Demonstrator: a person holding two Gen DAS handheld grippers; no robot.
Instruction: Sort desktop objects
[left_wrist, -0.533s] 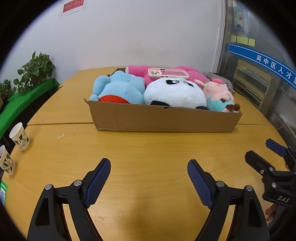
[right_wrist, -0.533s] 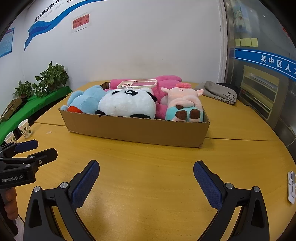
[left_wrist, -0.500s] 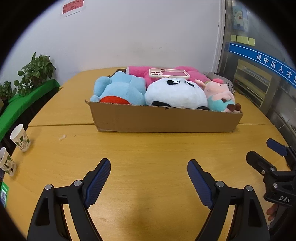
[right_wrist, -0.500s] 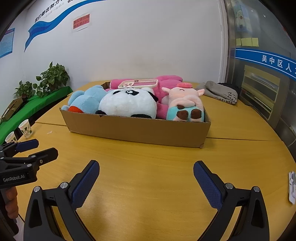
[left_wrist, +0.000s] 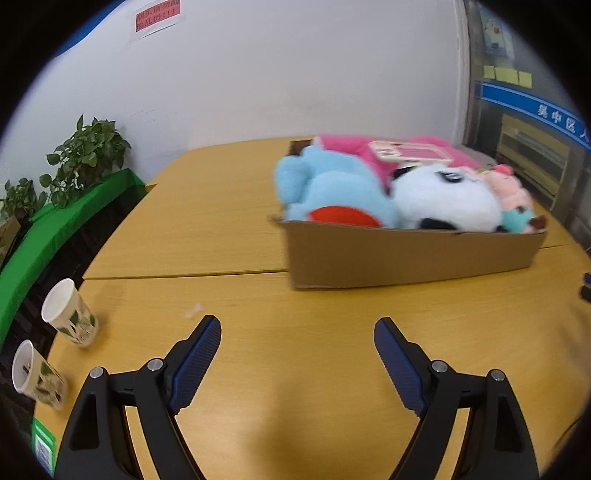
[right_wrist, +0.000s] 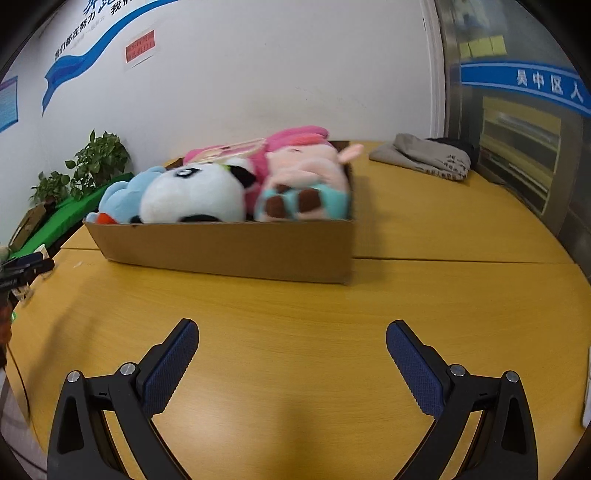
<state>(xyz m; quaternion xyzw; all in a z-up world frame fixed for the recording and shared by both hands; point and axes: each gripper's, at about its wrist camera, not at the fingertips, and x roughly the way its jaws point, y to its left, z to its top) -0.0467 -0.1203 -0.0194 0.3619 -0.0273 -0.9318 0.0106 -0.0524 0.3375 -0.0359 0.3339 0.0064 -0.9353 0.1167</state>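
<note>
Both your tools are wide open and empty, left tool (left_wrist: 297, 349) and right tool (right_wrist: 291, 349) over bare surface (right_wrist: 295, 302); the toy-stuffed box (right_wrist: 229, 247) sits just ahead

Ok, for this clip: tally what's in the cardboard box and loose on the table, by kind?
Plush toys in the cardboard box: 4 (blue, panda, pink pig, large pink one)
Phone case on top of the toys: 1
Paper cups on the table: 2 ()
Grey folded cloth: 1
Total: 8
</note>
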